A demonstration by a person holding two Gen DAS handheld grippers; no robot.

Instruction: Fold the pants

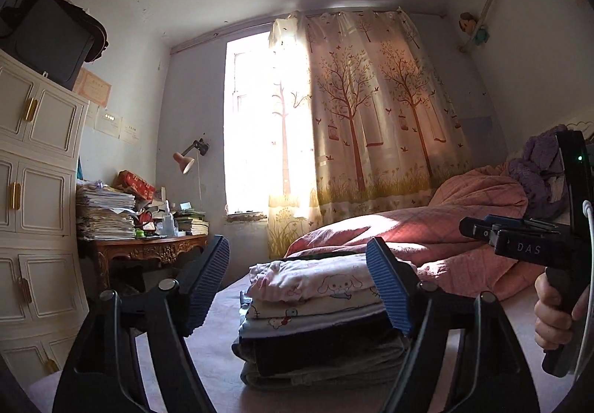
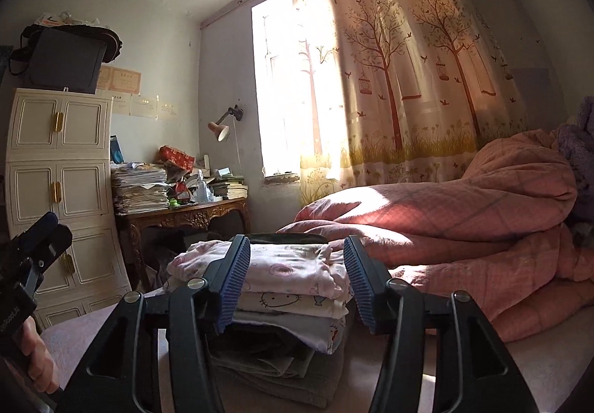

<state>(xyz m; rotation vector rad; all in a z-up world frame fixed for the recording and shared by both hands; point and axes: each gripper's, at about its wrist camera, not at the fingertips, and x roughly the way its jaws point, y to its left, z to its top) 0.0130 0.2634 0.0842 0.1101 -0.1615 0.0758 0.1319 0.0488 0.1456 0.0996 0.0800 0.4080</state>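
Left wrist view shows the left gripper [image 1: 297, 287] and right gripper [image 2: 295, 281] with jaws apart, gripping nothing, before the stack of folded clothes [image 1: 315, 316] on the bed [image 1: 208, 350], so folding looks finished; next likely needs fresh pants.

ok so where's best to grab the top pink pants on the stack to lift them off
Probably the near folded edge of the pink pants, from the front, one gripper toward each end. They lie flat on top of the stack with the edge facing the open grippers, so the fingers can slide level under that layer alone.
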